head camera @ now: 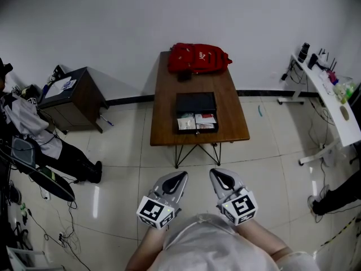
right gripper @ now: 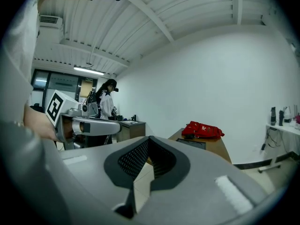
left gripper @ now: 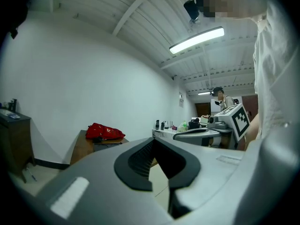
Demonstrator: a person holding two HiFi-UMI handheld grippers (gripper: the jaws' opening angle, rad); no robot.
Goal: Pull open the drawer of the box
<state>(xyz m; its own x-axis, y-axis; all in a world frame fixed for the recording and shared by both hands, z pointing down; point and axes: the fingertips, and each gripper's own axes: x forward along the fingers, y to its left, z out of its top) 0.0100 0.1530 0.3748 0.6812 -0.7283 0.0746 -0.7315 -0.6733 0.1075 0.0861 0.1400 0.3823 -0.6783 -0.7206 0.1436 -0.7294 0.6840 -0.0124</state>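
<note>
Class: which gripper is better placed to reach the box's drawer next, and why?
Left, barely: left gripper and right gripper are both shut, empty, short of the table; the left lines up slightly closer with the drawer.

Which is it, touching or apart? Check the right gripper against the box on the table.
Apart. The head view shows the right gripper held near the person's body, with a stretch of floor between it and the table bearing the box.

bag (head camera: 198,57): red | table (head camera: 163,123): brown | box (head camera: 196,101): black | floor (head camera: 271,151): pale tiles | wall (head camera: 113,16): white
</note>
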